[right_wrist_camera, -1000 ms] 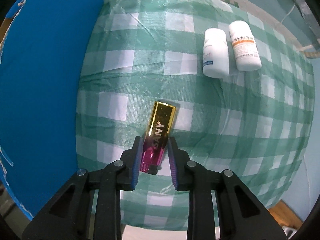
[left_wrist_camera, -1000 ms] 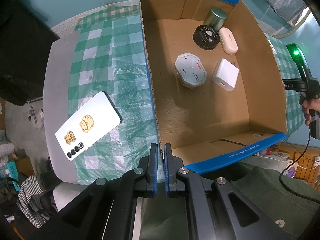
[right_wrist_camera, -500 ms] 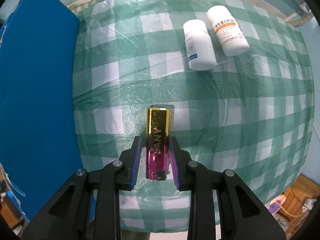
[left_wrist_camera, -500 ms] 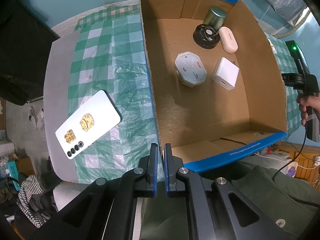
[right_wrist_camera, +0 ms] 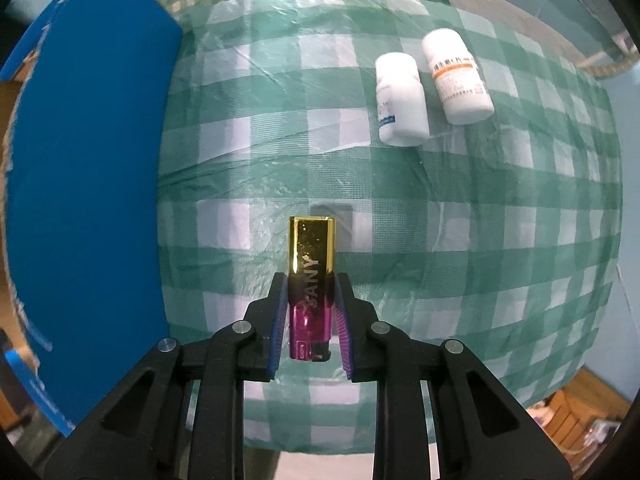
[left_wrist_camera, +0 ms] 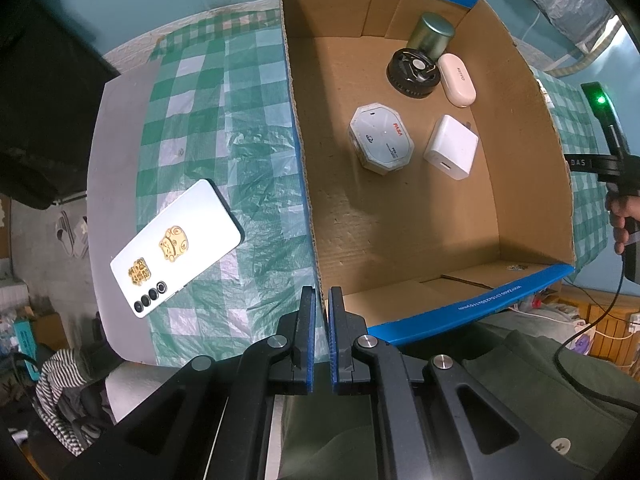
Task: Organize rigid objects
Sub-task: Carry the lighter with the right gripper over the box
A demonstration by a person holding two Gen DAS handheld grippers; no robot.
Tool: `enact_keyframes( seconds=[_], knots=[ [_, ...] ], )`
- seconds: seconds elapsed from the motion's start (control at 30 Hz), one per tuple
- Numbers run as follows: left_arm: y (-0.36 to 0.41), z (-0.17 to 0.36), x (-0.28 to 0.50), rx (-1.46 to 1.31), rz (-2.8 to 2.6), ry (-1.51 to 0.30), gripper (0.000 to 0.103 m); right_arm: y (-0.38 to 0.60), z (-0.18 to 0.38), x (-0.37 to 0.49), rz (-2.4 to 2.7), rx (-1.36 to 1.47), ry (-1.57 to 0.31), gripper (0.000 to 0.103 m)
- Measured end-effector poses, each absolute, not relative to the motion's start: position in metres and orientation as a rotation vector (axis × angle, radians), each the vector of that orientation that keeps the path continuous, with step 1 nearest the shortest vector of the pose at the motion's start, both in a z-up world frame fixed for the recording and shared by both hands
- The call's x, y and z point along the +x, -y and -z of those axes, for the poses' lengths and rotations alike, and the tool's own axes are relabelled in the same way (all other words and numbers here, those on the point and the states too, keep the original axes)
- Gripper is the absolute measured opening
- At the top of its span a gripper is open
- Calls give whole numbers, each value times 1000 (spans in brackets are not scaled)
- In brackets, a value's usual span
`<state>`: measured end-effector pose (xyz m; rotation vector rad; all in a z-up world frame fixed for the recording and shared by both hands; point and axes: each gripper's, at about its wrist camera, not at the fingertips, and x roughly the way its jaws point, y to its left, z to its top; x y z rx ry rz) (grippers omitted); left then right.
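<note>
My right gripper point(right_wrist_camera: 311, 300) is shut on a gold and magenta lighter point(right_wrist_camera: 312, 264) and holds it above the green checked tablecloth point(right_wrist_camera: 400, 208). Two white pill bottles point(right_wrist_camera: 402, 100) point(right_wrist_camera: 458, 76) lie on the cloth further ahead to the right. My left gripper point(left_wrist_camera: 322, 304) is shut and empty, just above the near left corner of the open cardboard box point(left_wrist_camera: 524, 152). The box holds a white charger point(left_wrist_camera: 452, 146), an octagonal white case point(left_wrist_camera: 382, 138), a black round object point(left_wrist_camera: 414, 68), a white earbud case point(left_wrist_camera: 458, 80) and a metal tin point(left_wrist_camera: 432, 36). A white phone point(left_wrist_camera: 176, 242) lies face down left of the box.
The box's blue outer wall point(right_wrist_camera: 80, 184) stands close on the left in the right wrist view. The right gripper's handle with a green light point(left_wrist_camera: 600, 100) shows past the box's right wall. The table edge runs left of the phone, with clutter on the floor below.
My right gripper has closed on the lighter, straightened it and lifted it off the cloth; the bottles shifted in view. The left gripper has stayed still.
</note>
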<state>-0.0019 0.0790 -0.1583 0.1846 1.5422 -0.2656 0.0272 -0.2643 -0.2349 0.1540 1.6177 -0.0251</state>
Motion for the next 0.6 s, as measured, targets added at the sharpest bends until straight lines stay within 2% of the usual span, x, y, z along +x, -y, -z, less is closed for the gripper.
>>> enact_keyframes(
  seconds=[0.6],
  knots=[
    [-79,159,-2,184,266,-1544,6,231,179,64,-111,28,-1564,22]
  ],
)
